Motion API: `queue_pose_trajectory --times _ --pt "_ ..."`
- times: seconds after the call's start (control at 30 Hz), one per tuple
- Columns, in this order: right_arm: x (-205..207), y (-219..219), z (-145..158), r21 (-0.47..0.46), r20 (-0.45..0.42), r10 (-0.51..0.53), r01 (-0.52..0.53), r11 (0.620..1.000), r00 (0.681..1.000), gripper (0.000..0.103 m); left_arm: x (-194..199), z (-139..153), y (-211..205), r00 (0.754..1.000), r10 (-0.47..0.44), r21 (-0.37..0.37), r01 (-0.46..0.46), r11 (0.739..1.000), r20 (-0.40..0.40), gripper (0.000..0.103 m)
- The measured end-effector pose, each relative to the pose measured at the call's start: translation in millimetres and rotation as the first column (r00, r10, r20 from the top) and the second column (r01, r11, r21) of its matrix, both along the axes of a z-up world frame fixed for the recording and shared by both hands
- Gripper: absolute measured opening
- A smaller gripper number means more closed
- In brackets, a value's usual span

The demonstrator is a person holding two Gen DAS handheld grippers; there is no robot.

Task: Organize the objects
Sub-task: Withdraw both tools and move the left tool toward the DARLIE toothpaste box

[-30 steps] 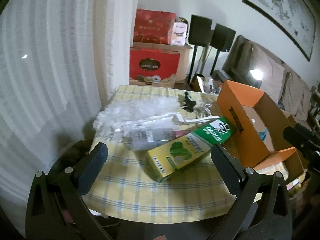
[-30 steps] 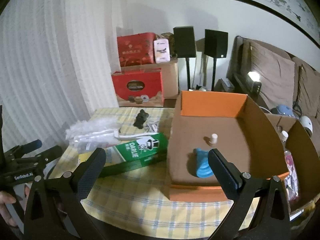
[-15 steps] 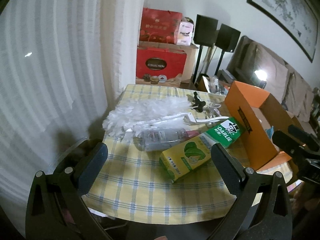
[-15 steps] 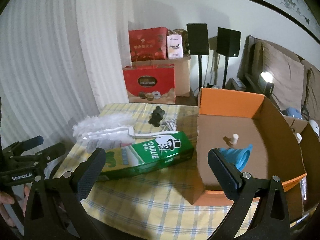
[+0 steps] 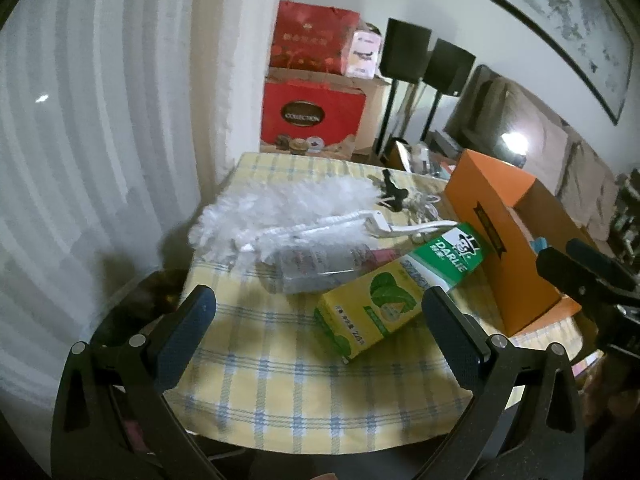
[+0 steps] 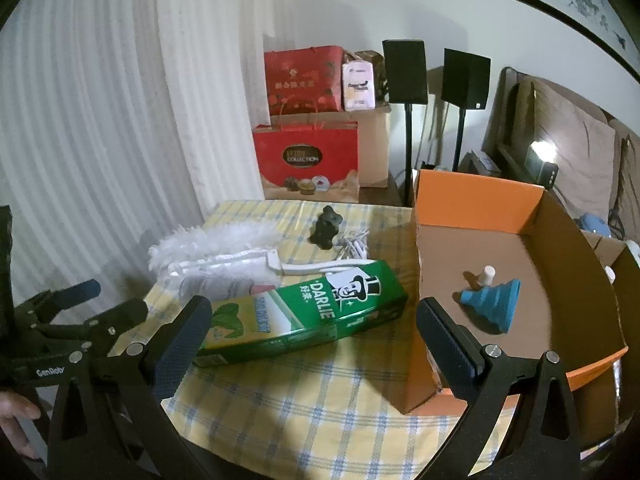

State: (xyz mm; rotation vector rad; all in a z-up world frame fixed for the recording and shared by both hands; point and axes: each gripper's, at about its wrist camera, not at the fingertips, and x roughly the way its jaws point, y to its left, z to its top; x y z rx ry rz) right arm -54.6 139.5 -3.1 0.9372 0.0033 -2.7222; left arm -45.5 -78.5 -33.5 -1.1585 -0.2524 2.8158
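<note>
Ahead of your claws: glossy printed carton, fluffy white duster, clear plastic bottle, matt cardboard box, woven checked cloth.

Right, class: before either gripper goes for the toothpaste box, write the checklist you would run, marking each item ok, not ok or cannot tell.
1. Left gripper open and empty: ok.
2. Right gripper open and empty: ok.
3. Toothpaste box reachable, nothing lying on top of it: ok.
4. Clear bottle apart from the toothpaste box: not ok, they lie against each other, so it may shift.
5. Orange box open with floor space beside the blue funnel: ok.
6. Toothpaste box fits lengthwise inside: cannot tell.
</note>
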Motion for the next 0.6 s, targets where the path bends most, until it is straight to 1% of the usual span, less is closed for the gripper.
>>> queue_pose_trajectory --times 0.1,0.17,0.27,0.4,0.6 --pt "-3.1 2.0 -1.9 -0.012 0.008 -0.003 0.003 1.0 1.0 0.103 -4.4 -8.2 5.1 0.999 -0.047 0.019 0.047 0.999 0.003 0.103" --pt "-4.4 3.1 -2.9 -0.016 0.011 -0.006 0.006 1.0 1.0 0.103 -6.9 -12.3 10.3 0.997 -0.076 0.018 0.076 0.997 0.001 0.103" --pt "-5.1 6.1 -3.6 -0.023 0.016 -0.015 0.015 1.0 1.0 0.103 -12.1 -19.6 22.2 0.991 -0.133 0.004 0.133 0.991 -0.002 0.103" --pt "-6.0 10.4 -4.8 -0.038 0.03 -0.016 0.018 0.999 0.999 0.103 -22.9 -32.7 35.2 0.983 -0.186 -0.02 0.186 0.982 0.015 0.103" --pt "-8.0 17.4 -4.3 -0.029 0.032 -0.024 0.025 0.999 0.999 0.103 -41.1 -47.5 49.1 0.965 -0.26 -0.055 0.261 0.964 0.023 0.103"
